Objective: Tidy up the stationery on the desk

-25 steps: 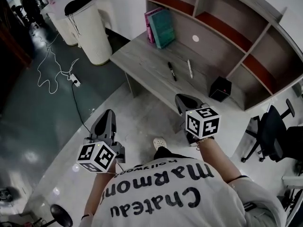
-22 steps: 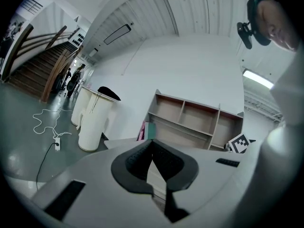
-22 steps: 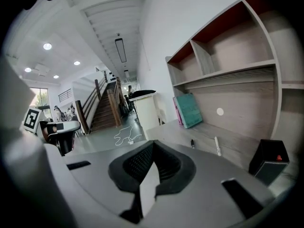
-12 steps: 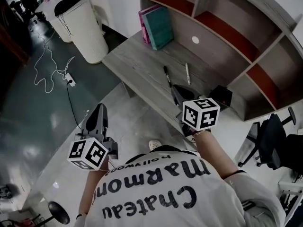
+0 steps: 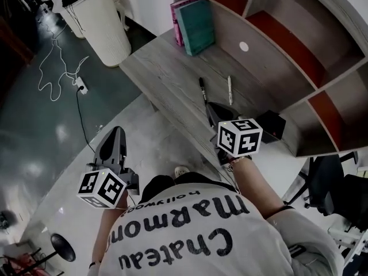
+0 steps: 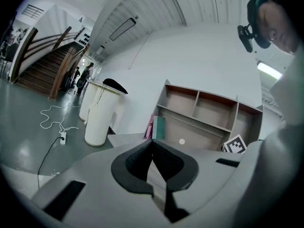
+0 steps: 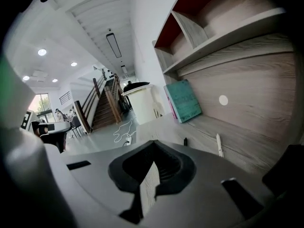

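Note:
A black pen (image 5: 202,89) and a white pen (image 5: 230,89) lie side by side on the grey wooden desk (image 5: 167,73). A black box (image 5: 270,125) stands to their right. Pink and teal books (image 5: 192,25) lean against the shelf back. My right gripper (image 5: 211,106) is shut and empty, over the desk's front edge just short of the black pen (image 7: 185,141); the white pen (image 7: 219,145) lies further right. My left gripper (image 5: 116,131) hangs over the floor left of the desk, jaws together, holding nothing.
A shelf unit (image 5: 299,45) rises behind the desk. A white bin (image 5: 100,19) with a dark lid stands at the desk's far left end. A power strip with white cable (image 5: 79,85) lies on the floor. An office chair (image 5: 328,183) is at the right.
Both grippers have moved forward toward the desk and slightly down. The right one now reaches over the desk's front edge near the black pen; the left stays over the floor.

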The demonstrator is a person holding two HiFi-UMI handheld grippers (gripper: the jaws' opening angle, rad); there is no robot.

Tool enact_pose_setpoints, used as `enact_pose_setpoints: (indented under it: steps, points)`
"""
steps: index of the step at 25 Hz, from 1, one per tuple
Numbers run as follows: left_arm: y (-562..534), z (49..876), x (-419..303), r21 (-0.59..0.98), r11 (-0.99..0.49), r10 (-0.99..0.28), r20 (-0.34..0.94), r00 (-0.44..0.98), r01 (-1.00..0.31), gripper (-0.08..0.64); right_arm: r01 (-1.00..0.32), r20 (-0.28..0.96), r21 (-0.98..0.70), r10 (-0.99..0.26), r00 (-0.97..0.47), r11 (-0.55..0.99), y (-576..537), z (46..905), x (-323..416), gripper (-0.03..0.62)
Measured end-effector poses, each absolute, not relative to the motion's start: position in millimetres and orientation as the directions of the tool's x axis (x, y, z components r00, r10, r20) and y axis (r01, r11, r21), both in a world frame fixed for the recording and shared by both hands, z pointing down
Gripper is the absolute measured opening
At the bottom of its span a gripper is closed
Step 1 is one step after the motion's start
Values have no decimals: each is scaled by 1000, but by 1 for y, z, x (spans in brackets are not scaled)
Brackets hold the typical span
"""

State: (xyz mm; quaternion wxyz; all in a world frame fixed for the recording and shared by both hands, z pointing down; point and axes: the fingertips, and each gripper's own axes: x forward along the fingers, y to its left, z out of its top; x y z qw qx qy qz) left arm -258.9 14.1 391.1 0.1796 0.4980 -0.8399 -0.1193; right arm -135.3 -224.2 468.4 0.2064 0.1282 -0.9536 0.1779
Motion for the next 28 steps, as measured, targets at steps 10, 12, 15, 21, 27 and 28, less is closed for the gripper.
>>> enact_pose_setpoints:
  steps: [10, 12, 15, 21, 27, 28]
  points:
    - [14, 413, -264, 389, 530, -848, 241, -472, -754, 15, -362, 538, -283, -165, -827, 888, -245, 522, -137, 11]
    - [14, 413, -265, 385, 538, -843, 250, -477, -750, 15, -369, 551, -285, -164, -818, 885, -250, 529, -138, 11]
    - [13, 411, -267, 376, 550, -835, 258, -486, -745, 15, -378, 562, -283, -167, -810, 881, -258, 534, -140, 11]
    - [9, 409, -274, 363, 576, -817, 274, -507, -732, 15, -378, 578, -297, -150, -802, 877, -270, 546, -148, 11]
    - [8, 411, -281, 356, 598, -801, 294, -522, -718, 15, -390, 605, -305, -139, -784, 869, -279, 564, -156, 11]
    - [8, 412, -282, 355, 602, -798, 297, -525, -715, 15, -391, 609, -305, -138, -781, 869, -280, 567, -158, 11]
